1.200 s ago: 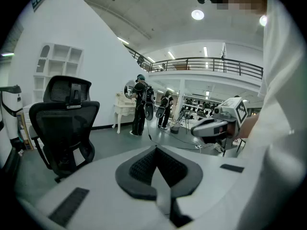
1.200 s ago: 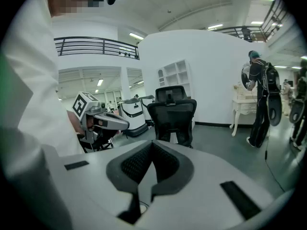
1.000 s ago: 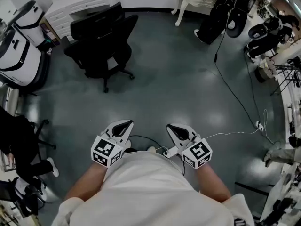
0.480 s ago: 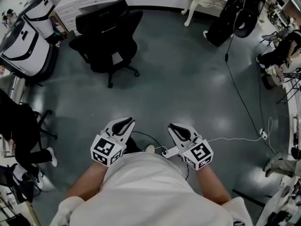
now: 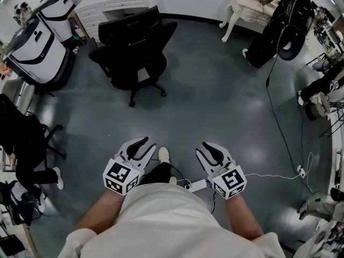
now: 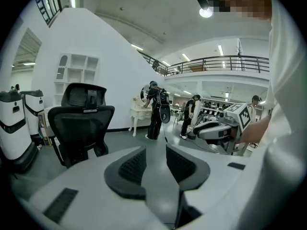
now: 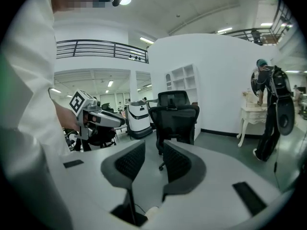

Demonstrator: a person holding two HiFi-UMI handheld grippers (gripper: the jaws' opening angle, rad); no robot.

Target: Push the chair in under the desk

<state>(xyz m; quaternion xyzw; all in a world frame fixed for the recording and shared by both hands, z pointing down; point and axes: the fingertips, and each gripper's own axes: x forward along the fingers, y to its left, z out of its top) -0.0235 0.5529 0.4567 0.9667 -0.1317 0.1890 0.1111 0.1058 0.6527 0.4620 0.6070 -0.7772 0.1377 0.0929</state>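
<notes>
Head view: left gripper (image 5: pixel 141 144) and right gripper (image 5: pixel 208 148), jaws apart and just opening (nothing between them), hover well apart from the black chair (image 5: pixel 134 58).

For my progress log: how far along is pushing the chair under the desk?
Done: nothing; the chair stands on open floor before the desk. In hand: left gripper and right gripper, jaws just opened and empty, are far from it. Remaining: approach, push it in.
</notes>
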